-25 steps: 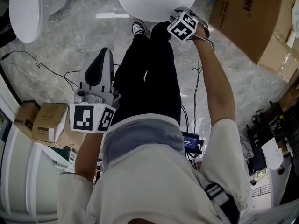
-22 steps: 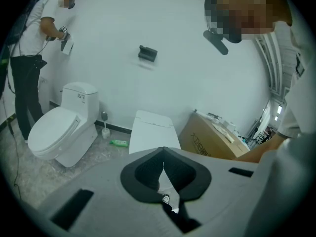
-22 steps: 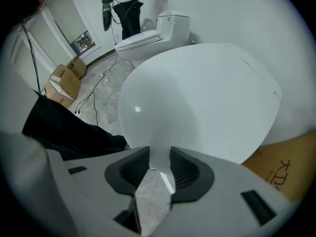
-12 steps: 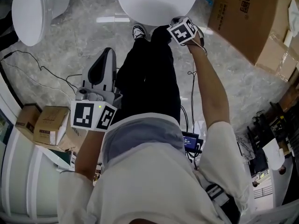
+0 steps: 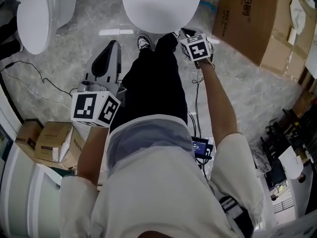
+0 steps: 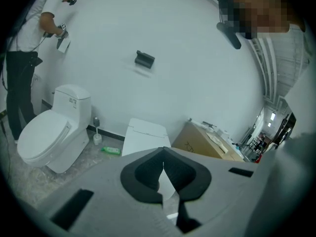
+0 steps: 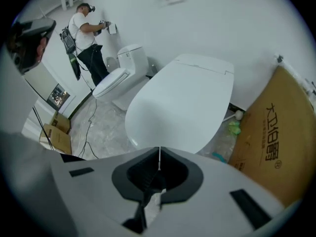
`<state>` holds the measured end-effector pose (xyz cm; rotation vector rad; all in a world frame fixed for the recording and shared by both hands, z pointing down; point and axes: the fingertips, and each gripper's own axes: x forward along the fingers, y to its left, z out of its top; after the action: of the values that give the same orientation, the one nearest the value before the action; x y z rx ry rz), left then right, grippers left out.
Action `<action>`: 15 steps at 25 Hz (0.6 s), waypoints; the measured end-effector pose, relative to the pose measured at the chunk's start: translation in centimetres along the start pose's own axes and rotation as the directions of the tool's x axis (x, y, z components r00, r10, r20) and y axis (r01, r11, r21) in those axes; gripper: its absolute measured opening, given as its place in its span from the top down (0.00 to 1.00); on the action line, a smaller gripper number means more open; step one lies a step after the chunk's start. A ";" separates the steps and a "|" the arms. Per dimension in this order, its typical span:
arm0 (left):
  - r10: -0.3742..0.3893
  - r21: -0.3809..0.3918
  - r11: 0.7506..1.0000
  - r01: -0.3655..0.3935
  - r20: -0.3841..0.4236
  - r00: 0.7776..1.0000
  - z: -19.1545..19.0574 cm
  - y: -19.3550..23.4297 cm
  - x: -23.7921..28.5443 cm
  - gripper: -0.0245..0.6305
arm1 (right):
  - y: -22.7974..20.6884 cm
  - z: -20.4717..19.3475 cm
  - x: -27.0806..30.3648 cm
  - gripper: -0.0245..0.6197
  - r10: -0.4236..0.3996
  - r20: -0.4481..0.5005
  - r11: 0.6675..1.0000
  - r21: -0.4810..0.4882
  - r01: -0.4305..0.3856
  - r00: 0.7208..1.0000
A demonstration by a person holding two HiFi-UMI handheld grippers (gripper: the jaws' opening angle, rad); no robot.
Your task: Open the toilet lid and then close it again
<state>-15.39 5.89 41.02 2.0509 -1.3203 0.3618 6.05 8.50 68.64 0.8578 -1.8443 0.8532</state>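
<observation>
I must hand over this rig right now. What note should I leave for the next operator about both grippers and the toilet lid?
Left hand-held gripper: shut, empty, held back, well away from the toilet lid.
Right hand-held gripper: shut, empty, close to the lid's front edge, gripping nothing.
Toilet lid: down, closed.
Done: unclear; the pictures do not show whether the lid was already opened once.
Left: if it was not, lift the lid fully, then lower it again.

Bright even indoor light, soft shadows, fisheye warping and dark vignetted corners
</observation>
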 end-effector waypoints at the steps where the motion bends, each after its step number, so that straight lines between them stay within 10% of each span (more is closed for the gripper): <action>1: 0.000 0.003 1.000 0.000 0.009 1.000 0.5 0.0 0.1 0.95 | 0.2 0.4 -0.6 0.94 0.008 0.016 1.000 0.014 -0.008 1.000; 15: -0.110 0.092 0.990 0.106 0.032 0.993 4.2 -4.0 -1.1 0.95 | 2.3 7.4 -13.5 0.94 -0.052 0.306 0.977 0.211 -0.015 0.951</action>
<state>-12.83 4.96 35.82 2.2035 -1.2286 0.3416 5.75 6.35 53.20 1.1987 -2.0351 0.9579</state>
